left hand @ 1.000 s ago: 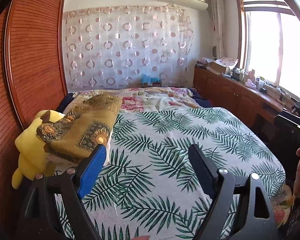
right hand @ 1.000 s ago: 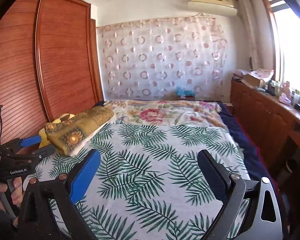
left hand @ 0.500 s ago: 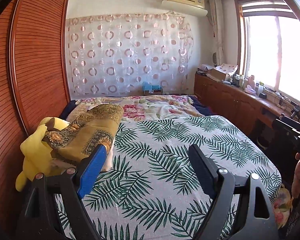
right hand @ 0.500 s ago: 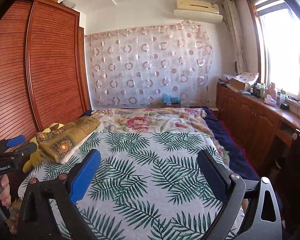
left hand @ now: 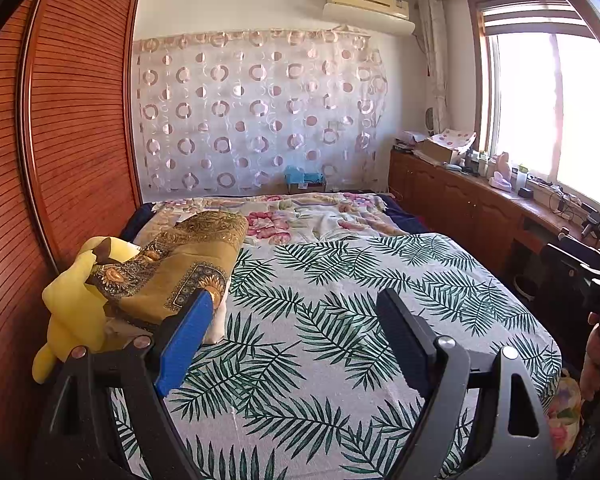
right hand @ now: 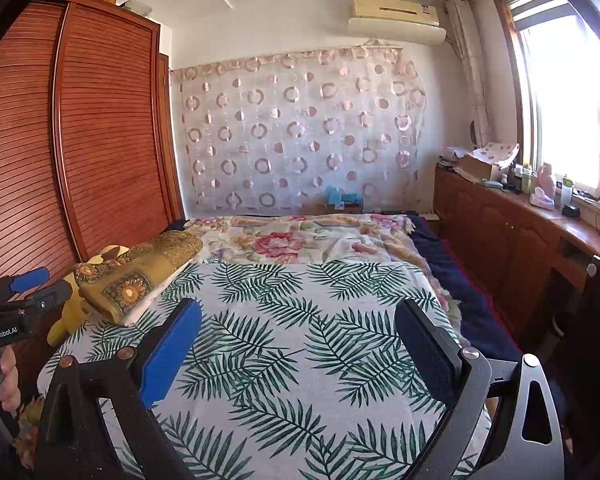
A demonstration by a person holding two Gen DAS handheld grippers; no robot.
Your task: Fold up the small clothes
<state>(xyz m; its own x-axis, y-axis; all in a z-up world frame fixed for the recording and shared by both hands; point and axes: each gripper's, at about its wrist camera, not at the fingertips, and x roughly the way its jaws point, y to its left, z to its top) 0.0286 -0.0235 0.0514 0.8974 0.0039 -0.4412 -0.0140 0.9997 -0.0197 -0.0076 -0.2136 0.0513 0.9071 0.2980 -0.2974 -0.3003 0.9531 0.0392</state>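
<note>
On the far left I see a big brown wardrobe (left hand: 80,128) with thin lines across its doors. Next to it, at the left edge of the bed, a yellow soft toy (left hand: 70,312) sits half under a folded gold cloth (left hand: 180,264). The cloth has brown borders and round sunflower shapes, and it lies in a neat thick bundle on something white. I think that is a pillow, but most of it is hidden.

My left claw (left hand: 296,312) is spread wide and holds nothing. It hangs above the leaf-print sheet (left hand: 340,300), near the cloth but not touching it.

My right claw (right hand: 298,320) is also wide and holds nothing, above the middle of the sheet, well apart from the cloth (right hand: 140,268).
</note>
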